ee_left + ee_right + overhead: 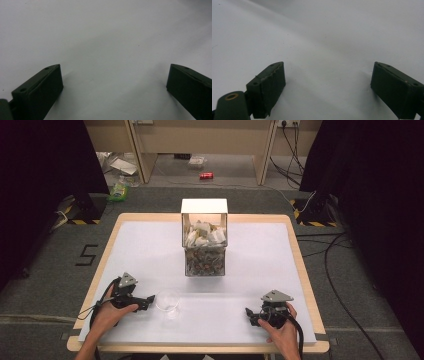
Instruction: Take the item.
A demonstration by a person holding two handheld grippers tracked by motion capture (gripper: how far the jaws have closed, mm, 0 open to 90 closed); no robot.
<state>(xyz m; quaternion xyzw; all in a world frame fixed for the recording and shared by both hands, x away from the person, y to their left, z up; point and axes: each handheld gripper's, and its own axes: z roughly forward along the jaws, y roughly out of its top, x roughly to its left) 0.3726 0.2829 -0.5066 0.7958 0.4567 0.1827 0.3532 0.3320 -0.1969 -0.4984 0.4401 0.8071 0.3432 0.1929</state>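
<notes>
1. left gripper (pixel 148 301): jaws wide apart, holding nothing, resting just left of the small clear plastic cup (pixel 167 300).
2. clear box of white packets (pixel 205 251) stands mid-table, untouched.
3. right gripper (pixel 248 314): jaws spread, nothing held; work seems not yet started.

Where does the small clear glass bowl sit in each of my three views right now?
High view: the small clear glass bowl sits near the front left of the white table top, just right of the left tool.
Left gripper view: not in it.
Right gripper view: not in it.
Shared landmark: the white table top.
</notes>
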